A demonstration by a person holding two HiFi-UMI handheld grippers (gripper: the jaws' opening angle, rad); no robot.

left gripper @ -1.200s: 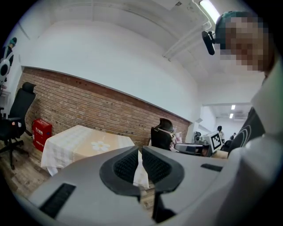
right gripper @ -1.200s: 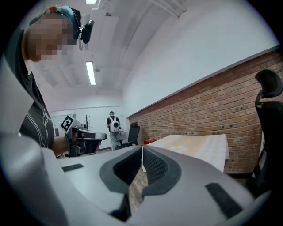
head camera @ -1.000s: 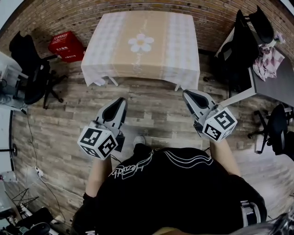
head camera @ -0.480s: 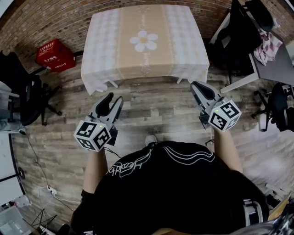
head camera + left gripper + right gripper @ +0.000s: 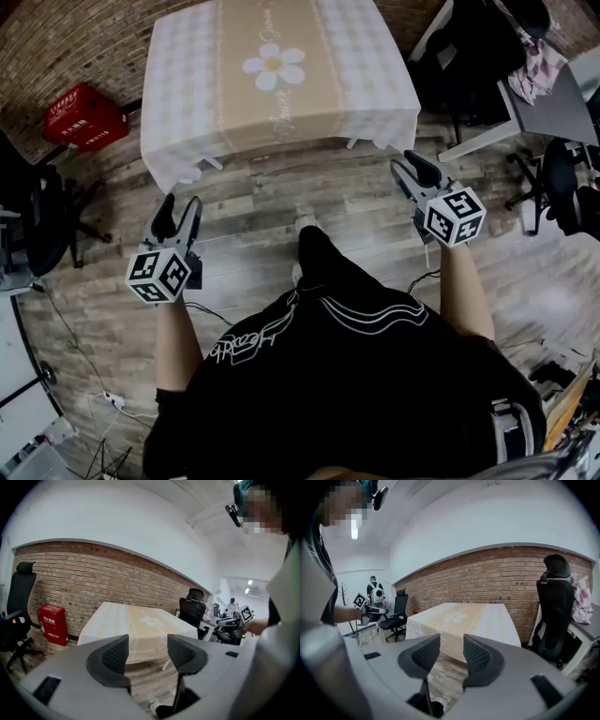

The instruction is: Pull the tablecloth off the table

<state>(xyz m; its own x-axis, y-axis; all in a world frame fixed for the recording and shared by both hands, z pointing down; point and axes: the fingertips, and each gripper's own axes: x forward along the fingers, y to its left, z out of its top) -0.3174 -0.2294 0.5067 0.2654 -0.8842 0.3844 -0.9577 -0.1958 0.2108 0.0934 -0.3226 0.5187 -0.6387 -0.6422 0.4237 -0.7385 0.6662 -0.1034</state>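
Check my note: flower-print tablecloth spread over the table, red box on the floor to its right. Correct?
No: the head view shows the red box on the floor to the left of the tablecloth. The cloth is spread as noted.

We count one table [image 5: 166, 664], far from us, under one tablecloth [image 5: 272, 94] that bears one white flower [image 5: 273, 67]. At the far left stands one red box [image 5: 82, 117], and at the far right one grey desk [image 5: 558, 103]. We make out three black office chairs: one at the left [image 5: 42, 220], one at the far right [image 5: 469, 56] and one at the right edge [image 5: 567, 183]. There are two grippers, the left gripper [image 5: 176, 208] and the right gripper [image 5: 408, 161]. Each has one marker cube and two jaws, which have just been opening with nothing between them.
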